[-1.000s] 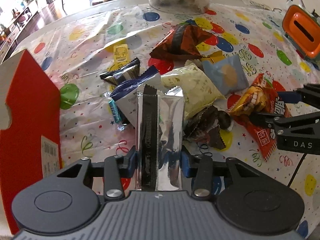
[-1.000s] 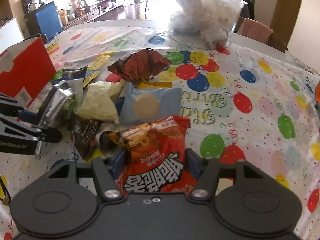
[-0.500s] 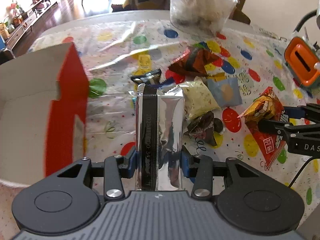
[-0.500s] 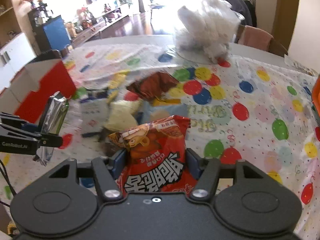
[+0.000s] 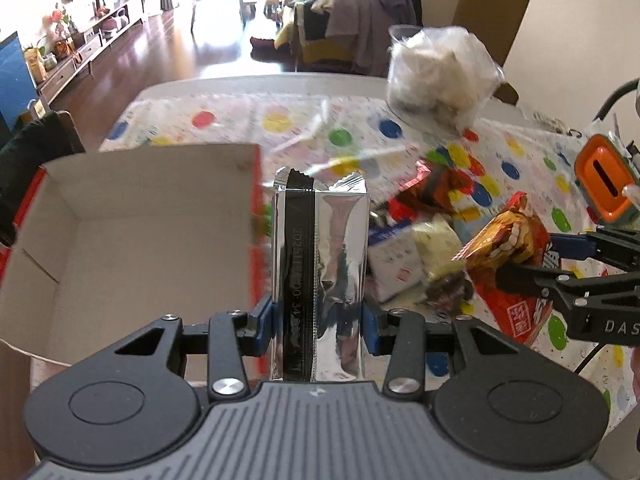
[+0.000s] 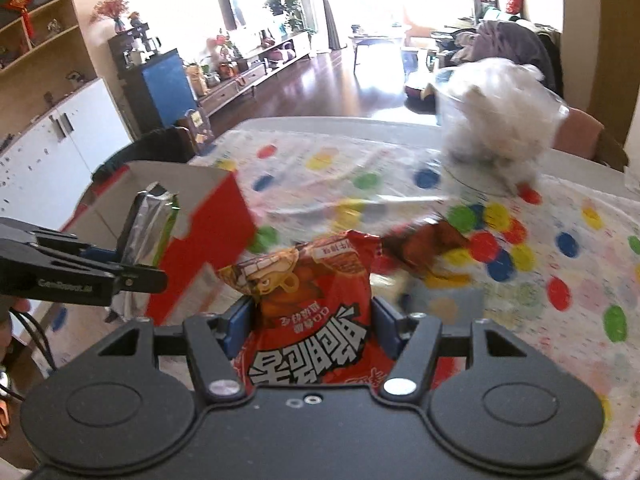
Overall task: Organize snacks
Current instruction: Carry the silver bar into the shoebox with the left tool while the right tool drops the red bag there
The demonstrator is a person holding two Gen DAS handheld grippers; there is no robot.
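Observation:
My left gripper (image 5: 318,320) is shut on a silver foil snack packet (image 5: 320,264) and holds it upright in the air, just right of the open red cardboard box (image 5: 132,240). My right gripper (image 6: 312,320) is shut on a red snack bag (image 6: 316,320) with a cartoon face, lifted above the table. In the right wrist view the silver packet (image 6: 148,224) and the left gripper (image 6: 120,268) sit at the box's (image 6: 200,252) near edge. The red bag also shows in the left wrist view (image 5: 508,264), to the right.
Several loose snack packets (image 5: 424,248) lie on the polka-dot tablecloth (image 6: 560,280) right of the box. A clear bag of white stuff (image 5: 440,76) stands at the table's far side. An orange device (image 5: 604,180) sits at the right edge.
Both grippers have risen with their packets. The left gripper has swung left, so the open box now lies beside the silver packet. The snack pile has dropped lower and to the right.

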